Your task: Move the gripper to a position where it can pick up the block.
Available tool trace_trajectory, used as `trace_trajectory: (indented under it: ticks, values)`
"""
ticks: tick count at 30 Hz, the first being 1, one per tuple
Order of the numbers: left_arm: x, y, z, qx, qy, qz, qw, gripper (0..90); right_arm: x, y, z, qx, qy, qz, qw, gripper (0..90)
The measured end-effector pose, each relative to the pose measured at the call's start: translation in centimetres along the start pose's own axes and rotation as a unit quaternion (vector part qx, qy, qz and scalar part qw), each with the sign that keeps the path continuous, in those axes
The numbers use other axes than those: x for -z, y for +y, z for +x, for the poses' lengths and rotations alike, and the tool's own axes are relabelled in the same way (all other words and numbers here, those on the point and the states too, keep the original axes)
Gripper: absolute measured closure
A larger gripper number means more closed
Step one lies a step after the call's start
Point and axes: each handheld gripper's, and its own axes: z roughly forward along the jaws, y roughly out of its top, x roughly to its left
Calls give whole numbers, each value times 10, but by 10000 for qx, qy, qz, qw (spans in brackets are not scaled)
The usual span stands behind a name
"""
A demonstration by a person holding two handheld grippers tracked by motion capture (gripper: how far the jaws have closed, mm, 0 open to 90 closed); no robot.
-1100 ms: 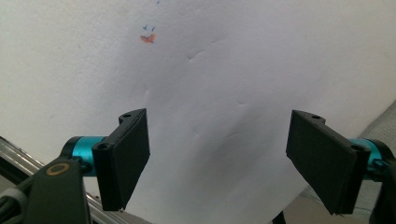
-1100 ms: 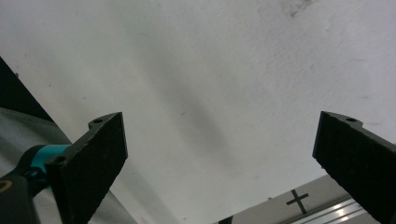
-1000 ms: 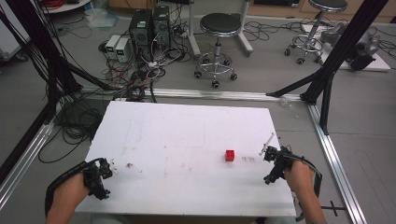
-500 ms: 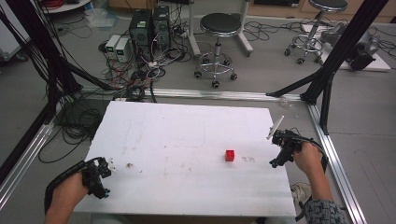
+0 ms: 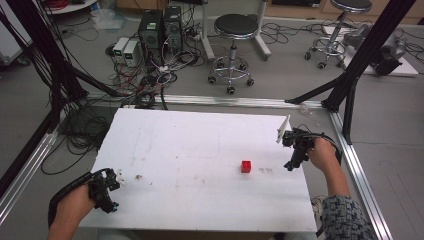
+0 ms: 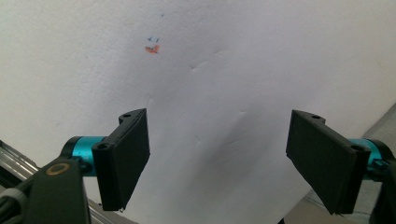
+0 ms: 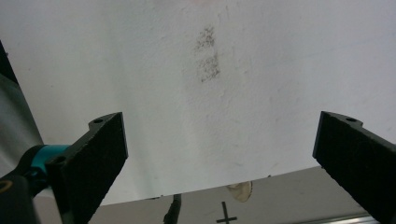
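A small red cube [image 5: 245, 166] lies on the white table board [image 5: 200, 145], right of the middle. My right gripper [image 5: 293, 156] is held over the board's right edge, a short way right of the cube and apart from it. In the right gripper view its jaws [image 7: 224, 130] stand wide open with nothing between them, above a grey smudge [image 7: 208, 56]. My left gripper [image 5: 115, 181] rests at the near left corner. In the left gripper view it is open and empty [image 6: 218, 140], over bare board with a small orange and blue mark [image 6: 152, 46].
An aluminium frame rail [image 5: 360, 170] runs close along the table's right side. Black posts [image 5: 365, 50], a stool [image 5: 235, 30], computer boxes [image 5: 160, 25] and tangled cables [image 5: 85, 130] stand on the floor beyond and to the left.
My right gripper has moved away from the person along the right edge, from the near right area to beside the cube's far right. The left gripper and cube have stayed put.
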Motion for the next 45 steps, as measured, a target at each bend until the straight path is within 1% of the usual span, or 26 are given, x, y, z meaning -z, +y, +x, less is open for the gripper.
trace_trajectory:
  ticks: [2,5,9,12,16,19,20,21,22,24,28,30,31,32,34,35,36,37,40,42,45]
  values:
    - [0,0,0,-13,-1,-8,10000,218,2,6,-3,193,-41,-18,9998,22]
    - [1,2,0,-37,-1,-1,10000,218,2,16,-5,359,-54,-41,9993,22]
    - [2,3,-1,-53,5,-27,10000,218,-2,29,-6,520,3,-79,9986,22]
    - [2,3,-1,-56,14,-25,10000,218,-9,38,-5,618,30,-32,9981,22]
    - [1,4,-2,-62,2,-31,10000,218,-18,52,-4,853,72,60,9963,22]
    - [1,4,-2,-59,28,-24,10000,218,-25,62,-4,944,92,40,9955,22]
    - [1,4,-3,-20,39,-48,10000,218,-27,65,-3,1018,78,46,9948,22]
    - [1,4,-3,-20,39,-48,10000,218,-29,68,-3,1032,69,57,9946,22]
    - [2,4,-2,-61,24,-39,10000,218,-33,72,-2,1090,70,43,9940,22]
    - [2,4,-2,-70,25,-45,10000,218,-39,78,-1,1162,70,55,9932,22]
    - [3,4,-3,-69,17,-60,10000,219,-52,88,0,1223,142,13,9924,22]
    - [3,5,-3,-65,3,-57,10000,218,-60,93,0,1251,190,58,9919,22]
    - [4,5,-3,-60,5,-53,10000,218,-60,93,0,1251,190,58,9919,22]
    - [4,5,-3,-73,13,-60,10000,218,-67,95,0,1257,222,68,9918,22]
    - [4,5,-3,-77,6,-60,10000,219,-73,97,1,1274,228,48,9916,22]
    - [4,5,-3,-77,6,-60,10000,218,-73,97,1,1274,228,48,9916,22]
    - [4,5,-3,-71,15,-60,10000,218,-80,99,1,1259,256,97,9917,22]
    - [4,5,-3,-71,15,-60,10000,219,-82,99,1,1296,246,115,9912,22]
    - [4,6,-3,-88,-15,-81,9999,219,-89,100,2,1242,288,49,9918,22]
    - [4,6,-4,-106,24,-90,9999,219,-93,102,3,1287,234,119,9913,22]
    - [6,8,-5,-121,-16,-111,9999,219,-97,107,5,1304,242,94,9911,22]
